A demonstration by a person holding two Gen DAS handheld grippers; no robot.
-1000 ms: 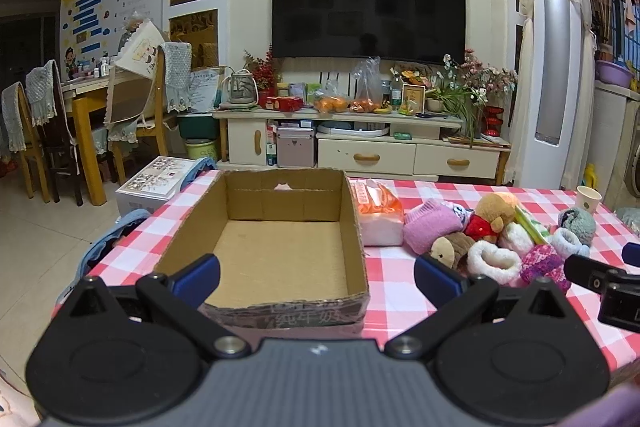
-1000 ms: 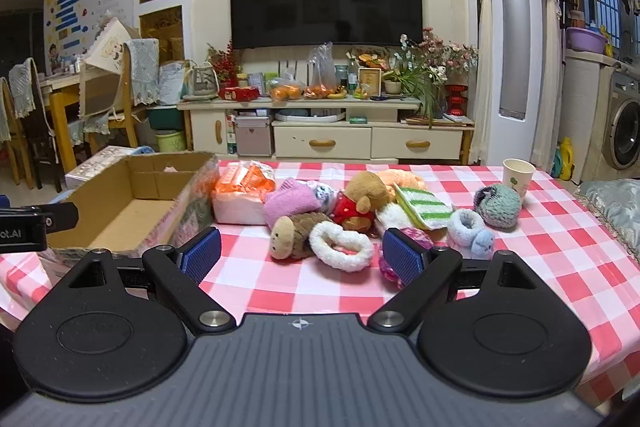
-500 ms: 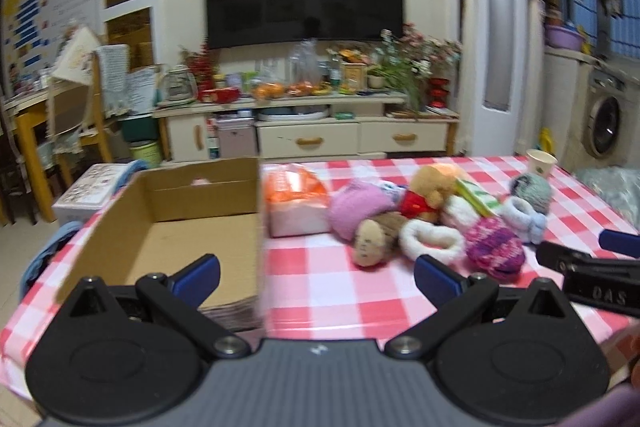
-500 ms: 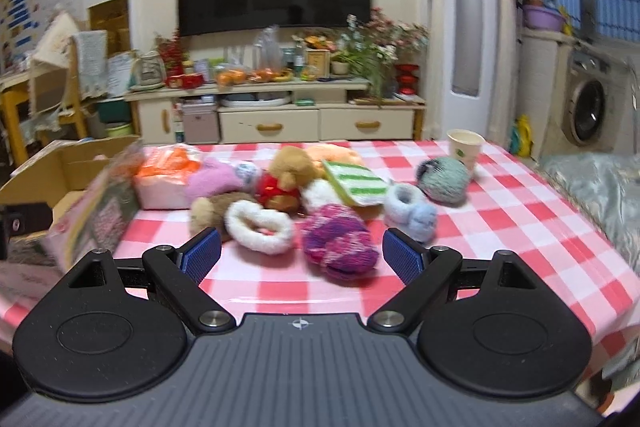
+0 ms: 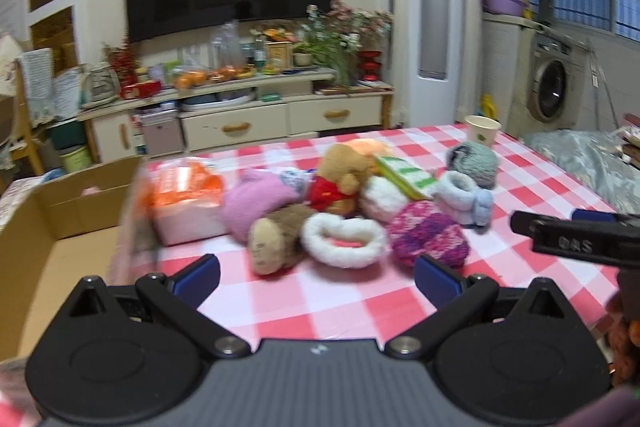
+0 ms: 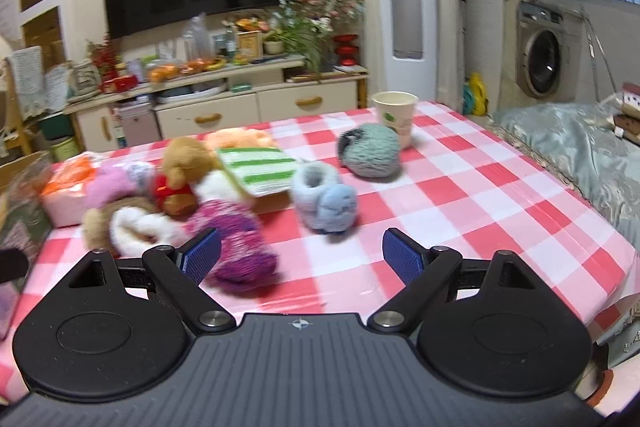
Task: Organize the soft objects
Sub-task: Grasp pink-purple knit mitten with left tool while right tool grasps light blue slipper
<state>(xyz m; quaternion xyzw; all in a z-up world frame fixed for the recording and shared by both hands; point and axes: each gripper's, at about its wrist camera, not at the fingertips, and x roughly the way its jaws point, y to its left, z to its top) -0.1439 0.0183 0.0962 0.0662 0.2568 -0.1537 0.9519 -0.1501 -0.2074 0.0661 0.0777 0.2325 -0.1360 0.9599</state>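
Observation:
A heap of soft things lies on the red-checked table (image 5: 344,303): a brown plush (image 5: 276,241), a white fluffy slipper (image 5: 344,241), a purple knitted ball (image 5: 428,241), a pink hat (image 5: 256,201), a bear in red (image 5: 340,173) and a pale blue bootie (image 6: 324,197). An open cardboard box (image 5: 60,227) stands at the left. My left gripper (image 5: 316,277) is open, short of the brown plush and white slipper. My right gripper (image 6: 302,259) is open, with the purple ball (image 6: 236,247) by its left finger and the bootie just ahead.
A grey-green woolly ball (image 6: 370,151) and a paper cup (image 6: 394,115) sit at the far right of the table. An orange-topped packet (image 5: 186,201) lies beside the box. A TV cabinet (image 5: 240,111) stands behind, a silvery cushion (image 6: 580,155) to the right.
Both grippers have swung to the right, away from the cardboard box and toward the heap of soft things. Both have stayed open with nothing in them.

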